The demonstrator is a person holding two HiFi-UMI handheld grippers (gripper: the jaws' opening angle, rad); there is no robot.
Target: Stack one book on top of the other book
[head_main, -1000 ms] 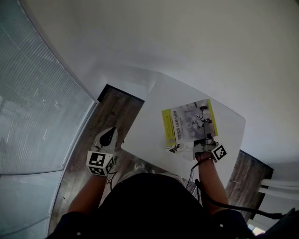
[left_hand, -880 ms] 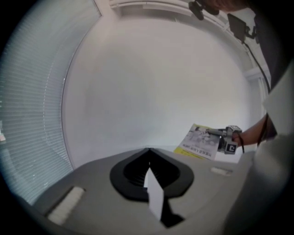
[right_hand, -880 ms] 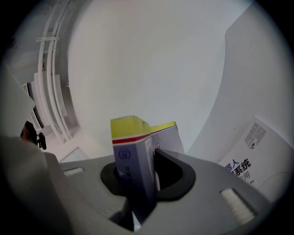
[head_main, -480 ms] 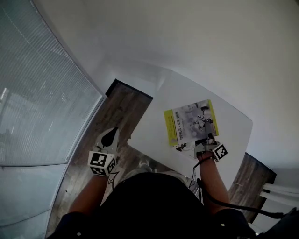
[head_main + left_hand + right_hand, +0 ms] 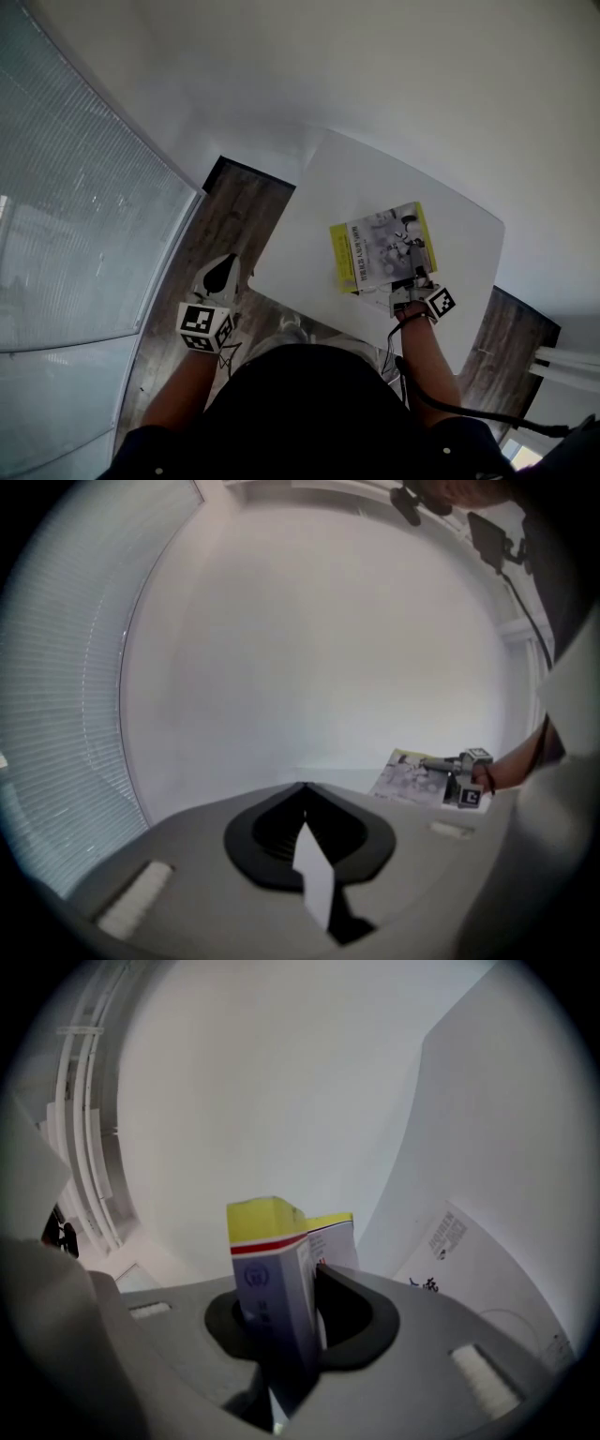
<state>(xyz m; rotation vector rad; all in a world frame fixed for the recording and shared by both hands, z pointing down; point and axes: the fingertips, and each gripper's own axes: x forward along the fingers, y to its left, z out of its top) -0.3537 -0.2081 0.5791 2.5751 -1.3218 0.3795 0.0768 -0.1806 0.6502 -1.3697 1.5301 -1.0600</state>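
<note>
My left gripper [image 5: 217, 277] hangs shut and empty beside me. My right gripper [image 5: 406, 282], clamped on the yellow book [image 5: 382, 246], has sunk to the table [image 5: 349, 178], hiding the other book's edge. The stack looks nearly made, release pending.

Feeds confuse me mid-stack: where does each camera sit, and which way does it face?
Head view: on the head, facing steeply down at table and book; forearms, left gripper and right gripper show.
Left gripper view: on the left gripper, beside the table, facing across it to the book and right gripper; own shut jaws show.
Right gripper view: on the right gripper, looking along jaws shut on the book.
Shared: book in all three.
</note>
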